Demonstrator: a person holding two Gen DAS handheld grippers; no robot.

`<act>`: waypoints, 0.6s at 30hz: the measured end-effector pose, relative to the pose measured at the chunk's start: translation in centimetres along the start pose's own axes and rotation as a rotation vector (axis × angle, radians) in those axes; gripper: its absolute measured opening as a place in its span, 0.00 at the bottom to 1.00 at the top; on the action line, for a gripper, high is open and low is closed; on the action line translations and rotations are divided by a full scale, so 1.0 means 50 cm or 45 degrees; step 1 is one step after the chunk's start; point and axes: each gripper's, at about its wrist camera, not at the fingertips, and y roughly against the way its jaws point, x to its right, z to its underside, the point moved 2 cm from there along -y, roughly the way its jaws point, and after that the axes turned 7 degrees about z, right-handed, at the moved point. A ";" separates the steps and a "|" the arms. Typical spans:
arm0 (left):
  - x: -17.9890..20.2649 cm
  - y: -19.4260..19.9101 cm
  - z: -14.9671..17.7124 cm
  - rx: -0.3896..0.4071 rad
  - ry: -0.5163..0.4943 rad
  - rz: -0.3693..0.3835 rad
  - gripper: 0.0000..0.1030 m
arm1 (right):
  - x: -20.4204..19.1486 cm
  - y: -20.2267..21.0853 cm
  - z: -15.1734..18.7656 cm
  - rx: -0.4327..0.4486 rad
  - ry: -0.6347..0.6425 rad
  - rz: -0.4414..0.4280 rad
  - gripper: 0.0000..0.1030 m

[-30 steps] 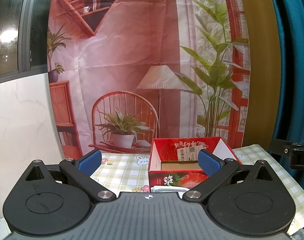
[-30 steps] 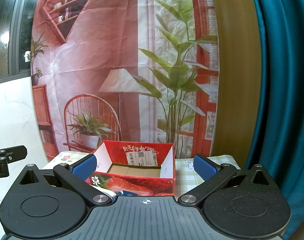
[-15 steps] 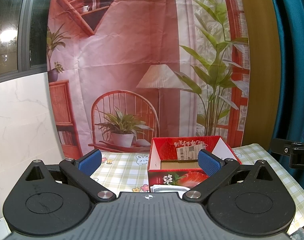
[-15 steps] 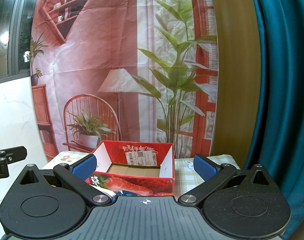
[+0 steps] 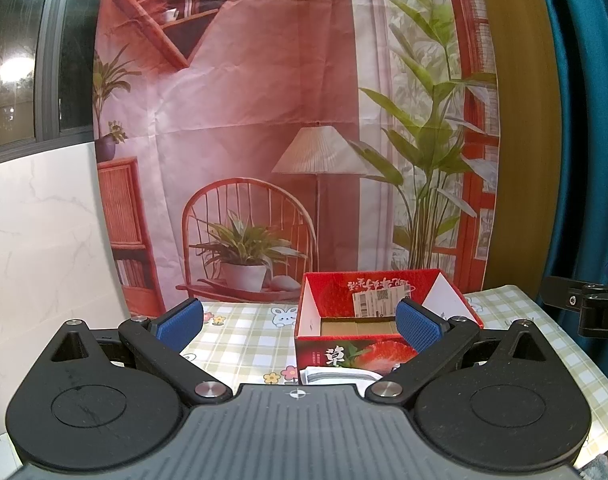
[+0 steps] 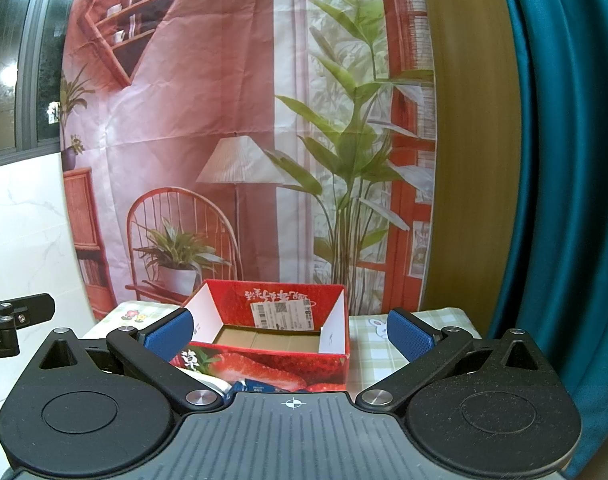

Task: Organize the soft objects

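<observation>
Above the box (image 5: 388, 320), both tongs (image 5: 300, 322) (image 6: 290, 332) gape wide, empty.

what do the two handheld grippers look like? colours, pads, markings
Both look alike: the left gripper and right gripper have black linkage arms with silver pivot pins, round black discs either side, and a grey ribbed body with a small white crosshair mark. The finger pads are blue and textured. No cables, hands or sleeves show.

Nothing has visibly changed across the second; neither view has shifted; no hand-held gripper has moved, and the red box (image 5: 388, 320) lies as before.
</observation>
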 end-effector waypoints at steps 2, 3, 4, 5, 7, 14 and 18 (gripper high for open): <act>-0.001 0.000 0.000 0.000 0.000 0.001 1.00 | -0.001 0.001 0.000 -0.001 0.000 0.000 1.00; 0.000 0.000 0.000 -0.001 0.000 0.001 1.00 | 0.001 0.000 0.000 -0.001 0.000 0.000 1.00; 0.000 0.000 0.001 -0.001 0.000 0.001 1.00 | 0.000 0.001 0.000 -0.001 0.000 0.000 1.00; -0.001 0.000 0.000 0.000 0.001 0.001 1.00 | 0.003 -0.002 -0.001 -0.001 -0.001 0.000 1.00; 0.000 0.000 0.001 -0.001 0.001 0.001 1.00 | 0.001 0.000 0.000 -0.001 0.000 0.001 1.00; -0.001 0.000 0.000 0.000 0.001 0.001 1.00 | 0.003 -0.002 0.000 -0.001 0.000 0.001 1.00; 0.000 0.000 0.001 -0.001 0.001 0.001 1.00 | 0.002 -0.001 0.000 -0.001 0.000 0.000 1.00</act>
